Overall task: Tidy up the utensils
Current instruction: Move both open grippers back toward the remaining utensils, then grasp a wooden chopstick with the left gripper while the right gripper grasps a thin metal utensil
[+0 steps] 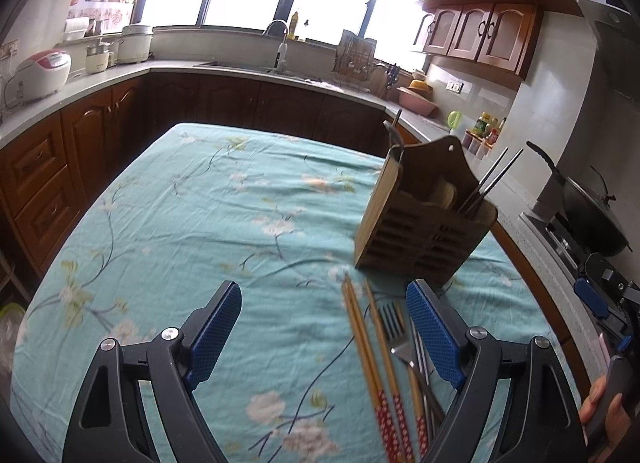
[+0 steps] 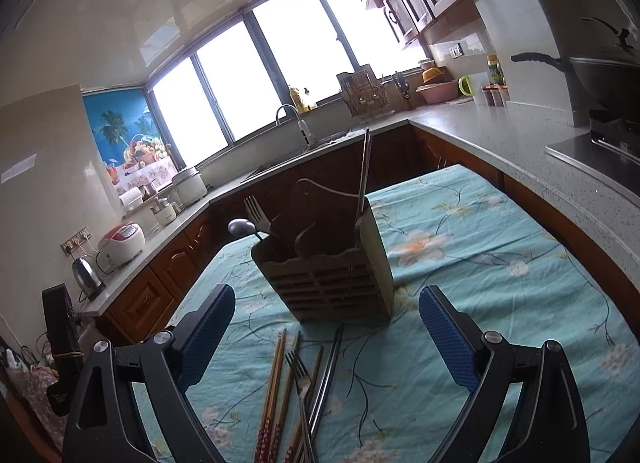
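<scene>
Left wrist view: the left hand-held gripper (image 1: 324, 327) hangs spread wide above the tabletop (image 1: 200, 223), pinching nothing. The wooden utensil holder (image 1: 424, 223) stands upright toward the tabletop's right edge, metal chopsticks (image 1: 494, 179) leaning inside. Just before it, touching the cloth, lie wooden chopsticks (image 1: 368, 351) and a fork (image 1: 400, 339). The right hand-held gripper (image 2: 327, 323) is likewise spread, empty, facing the holder.
</scene>
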`<action>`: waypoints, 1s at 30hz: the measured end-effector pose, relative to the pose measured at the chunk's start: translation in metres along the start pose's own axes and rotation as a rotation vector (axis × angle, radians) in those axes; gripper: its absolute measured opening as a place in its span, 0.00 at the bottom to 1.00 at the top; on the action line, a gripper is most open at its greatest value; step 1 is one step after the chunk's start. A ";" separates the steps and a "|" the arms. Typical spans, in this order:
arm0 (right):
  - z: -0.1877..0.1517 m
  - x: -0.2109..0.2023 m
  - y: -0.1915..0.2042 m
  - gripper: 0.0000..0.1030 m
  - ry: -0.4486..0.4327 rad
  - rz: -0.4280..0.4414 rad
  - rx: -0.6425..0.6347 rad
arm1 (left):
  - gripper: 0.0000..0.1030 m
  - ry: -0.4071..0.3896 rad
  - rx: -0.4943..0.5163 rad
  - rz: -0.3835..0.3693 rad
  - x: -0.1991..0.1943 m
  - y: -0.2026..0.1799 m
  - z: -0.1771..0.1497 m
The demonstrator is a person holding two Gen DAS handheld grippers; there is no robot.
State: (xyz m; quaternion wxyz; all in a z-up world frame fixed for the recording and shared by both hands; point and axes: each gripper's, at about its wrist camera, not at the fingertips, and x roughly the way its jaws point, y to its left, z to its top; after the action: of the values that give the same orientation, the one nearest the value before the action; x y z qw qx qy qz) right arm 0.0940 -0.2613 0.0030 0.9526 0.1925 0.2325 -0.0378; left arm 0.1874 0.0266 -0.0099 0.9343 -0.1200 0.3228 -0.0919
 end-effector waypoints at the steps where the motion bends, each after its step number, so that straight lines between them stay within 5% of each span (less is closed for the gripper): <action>1: -0.002 -0.001 0.000 0.92 0.005 -0.001 0.000 | 0.82 0.003 -0.002 0.001 -0.002 0.001 -0.002; 14: -0.029 0.009 0.000 0.92 0.083 -0.008 -0.011 | 0.82 0.082 0.027 0.063 0.004 0.000 -0.012; 30: -0.041 0.049 -0.011 0.92 0.197 -0.072 -0.013 | 0.82 0.241 0.105 0.107 0.068 -0.020 0.000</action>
State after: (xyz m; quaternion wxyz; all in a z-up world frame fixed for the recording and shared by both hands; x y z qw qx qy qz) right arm 0.1184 -0.2548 -0.0565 0.9244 0.1805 0.3321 -0.0516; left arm 0.2379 -0.0097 -0.0441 0.8973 -0.0417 0.4334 -0.0725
